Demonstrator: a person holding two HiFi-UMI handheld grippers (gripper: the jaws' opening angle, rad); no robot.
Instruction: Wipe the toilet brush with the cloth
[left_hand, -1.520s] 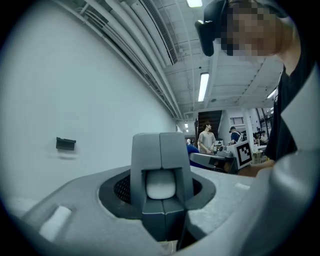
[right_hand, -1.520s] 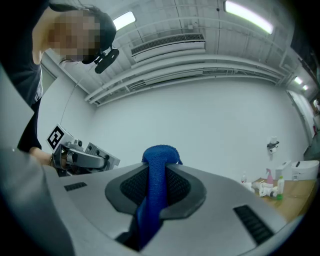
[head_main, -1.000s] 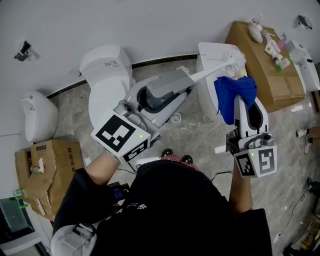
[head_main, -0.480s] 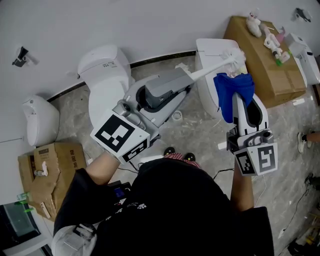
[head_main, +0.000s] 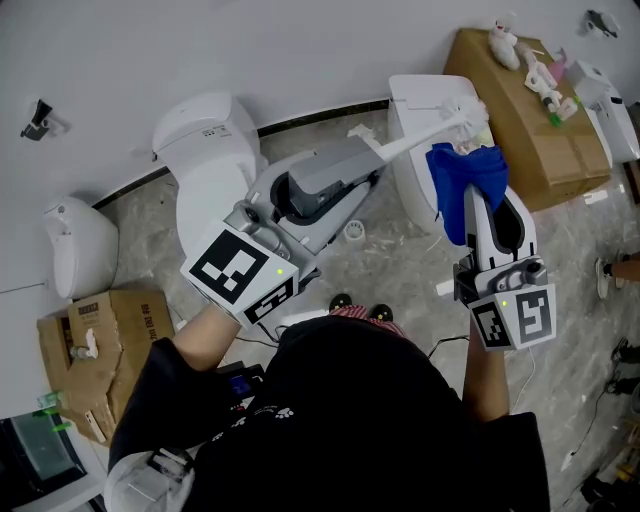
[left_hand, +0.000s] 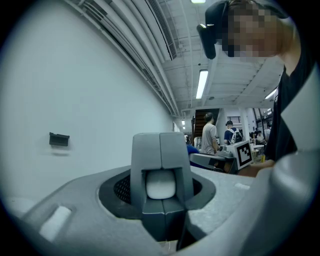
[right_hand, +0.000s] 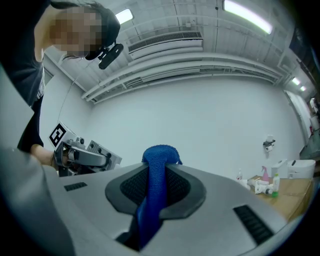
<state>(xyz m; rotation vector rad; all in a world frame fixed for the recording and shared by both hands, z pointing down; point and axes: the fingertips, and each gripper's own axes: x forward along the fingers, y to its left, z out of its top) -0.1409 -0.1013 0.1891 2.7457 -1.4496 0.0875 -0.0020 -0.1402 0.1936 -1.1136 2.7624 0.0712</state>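
A white toilet brush (head_main: 422, 134) is held level, and its bristled head (head_main: 470, 113) reaches over a white toilet. My left gripper (head_main: 377, 160) is shut on the handle, whose rounded white end (left_hand: 160, 184) shows between the jaws in the left gripper view. The blue cloth (head_main: 462, 172) hangs bunched just below and beside the brush head; I cannot tell whether they touch. My right gripper (head_main: 476, 198) is shut on it. In the right gripper view a blue fold of the cloth (right_hand: 156, 180) runs up between the jaws and over their tips.
A white toilet (head_main: 206, 160) stands at the left wall and another white toilet (head_main: 415, 175) lies under the brush. A white fixture (head_main: 75, 235) and a cardboard box (head_main: 110, 335) are at the far left. A box (head_main: 515, 110) at top right carries bottles. People stand in the distance (left_hand: 210, 137).
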